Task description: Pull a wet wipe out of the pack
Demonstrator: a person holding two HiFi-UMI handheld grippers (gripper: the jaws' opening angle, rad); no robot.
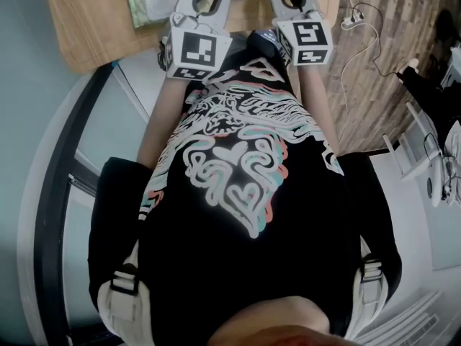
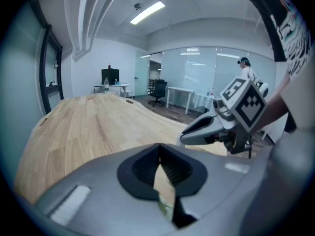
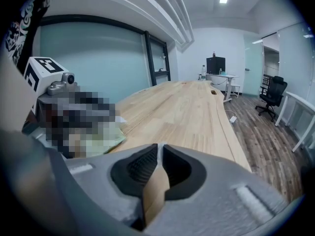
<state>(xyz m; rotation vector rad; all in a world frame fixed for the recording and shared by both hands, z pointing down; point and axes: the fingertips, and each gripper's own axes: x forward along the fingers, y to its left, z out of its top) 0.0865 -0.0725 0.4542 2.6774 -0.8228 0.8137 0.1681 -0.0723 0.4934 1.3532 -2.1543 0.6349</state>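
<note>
Wet wipe pack [image 1: 146,6] lies on the wooden table [image 3: 187,112], at its near left end, just left of the left gripper [image 2: 157,149]. That gripper's jaws meet on nothing, probably poised to steady the pack. The right gripper [image 3: 159,149] is barely parted and empty, likely readying a pinch. Beyond the long table is a glass-walled office with a chair [image 3: 270,95].

I read this as open-plan office. Long wooden desk [image 3: 187,107] runs down room. Glass partition walls [image 2: 211,73], black swivel chair [image 3: 270,95], white table [image 2: 181,90], monitor [image 2: 110,75] at far end, ceiling strip lights [image 2: 147,12], wood-plank floor [image 3: 266,132].
</note>
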